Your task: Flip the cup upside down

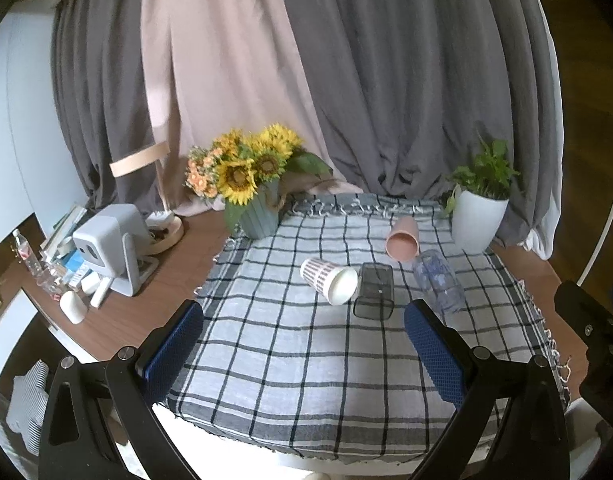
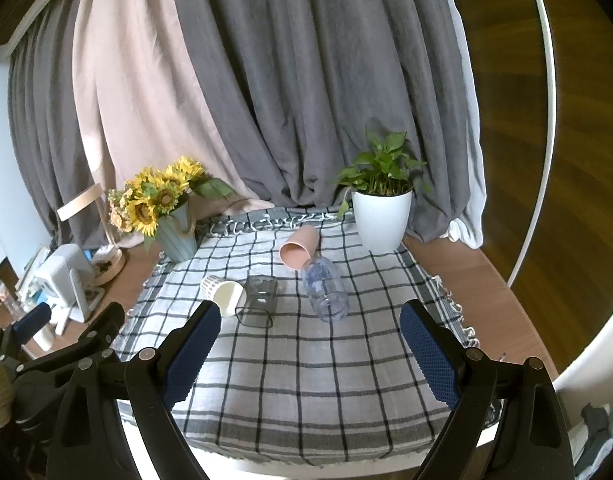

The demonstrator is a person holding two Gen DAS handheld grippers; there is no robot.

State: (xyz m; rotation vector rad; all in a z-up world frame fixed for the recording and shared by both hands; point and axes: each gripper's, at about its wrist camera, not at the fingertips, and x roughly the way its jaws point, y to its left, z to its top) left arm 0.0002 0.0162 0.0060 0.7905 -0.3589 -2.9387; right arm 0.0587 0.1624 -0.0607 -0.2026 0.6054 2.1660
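Note:
Several cups lie on their sides on the checked cloth [image 1: 290,364]. A white patterned cup [image 1: 328,280] [image 2: 223,293] lies leftmost, mouth toward me. A dark smoky square cup [image 1: 374,291] [image 2: 258,300] lies beside it. A pink cup [image 1: 403,239] [image 2: 299,247] lies farther back. A clear bluish cup [image 1: 439,280] [image 2: 325,290] lies at the right. My left gripper [image 1: 304,320] is open and empty, short of the cups. My right gripper [image 2: 310,322] is open and empty, also short of them.
A sunflower vase [image 1: 258,216] [image 2: 176,240] stands at the cloth's back left. A white plant pot [image 1: 477,222] [image 2: 380,220] stands at the back right. A small white device [image 1: 110,246], a lamp base [image 1: 166,232] and clutter sit on the wooden table left. Curtains hang behind.

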